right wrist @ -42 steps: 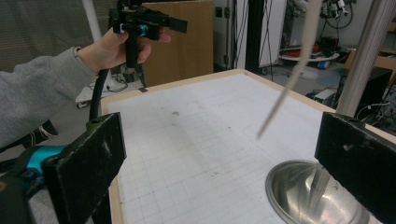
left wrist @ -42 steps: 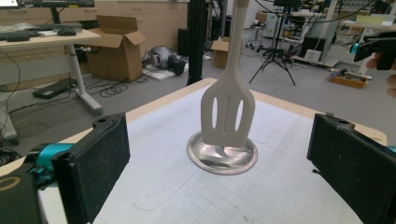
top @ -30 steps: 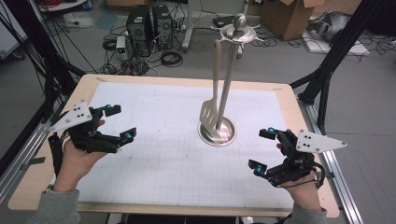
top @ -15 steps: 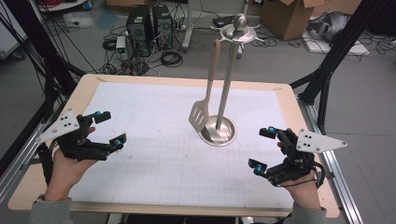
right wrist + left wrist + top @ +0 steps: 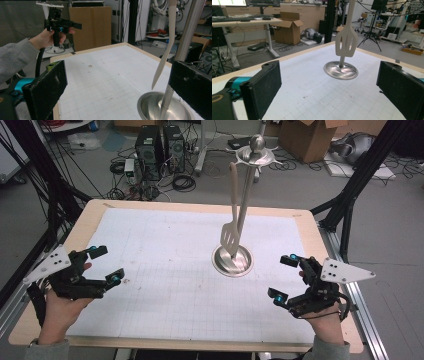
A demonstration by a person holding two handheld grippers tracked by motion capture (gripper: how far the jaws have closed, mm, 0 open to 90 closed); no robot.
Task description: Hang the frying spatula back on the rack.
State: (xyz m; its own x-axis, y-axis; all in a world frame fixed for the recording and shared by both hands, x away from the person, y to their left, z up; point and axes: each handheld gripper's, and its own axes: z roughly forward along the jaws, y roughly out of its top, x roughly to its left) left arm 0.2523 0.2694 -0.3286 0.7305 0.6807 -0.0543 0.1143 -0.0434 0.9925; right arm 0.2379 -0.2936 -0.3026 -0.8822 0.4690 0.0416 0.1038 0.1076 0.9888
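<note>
White gridded paper covered the wooden table (image 5: 305,222), and nearest the person both hands held their tools at its near edge. At the left, the left gripper (image 5: 102,266) had its jaws spread wide with nothing between them; at the right, the right gripper (image 5: 283,278) was likewise wide open and empty. Farther in, between them and well apart from both, a pale spatula (image 5: 230,232) hung from a metal stand (image 5: 233,261). Beyond lay a cluttered floor with cardboard boxes (image 5: 306,137).
</note>
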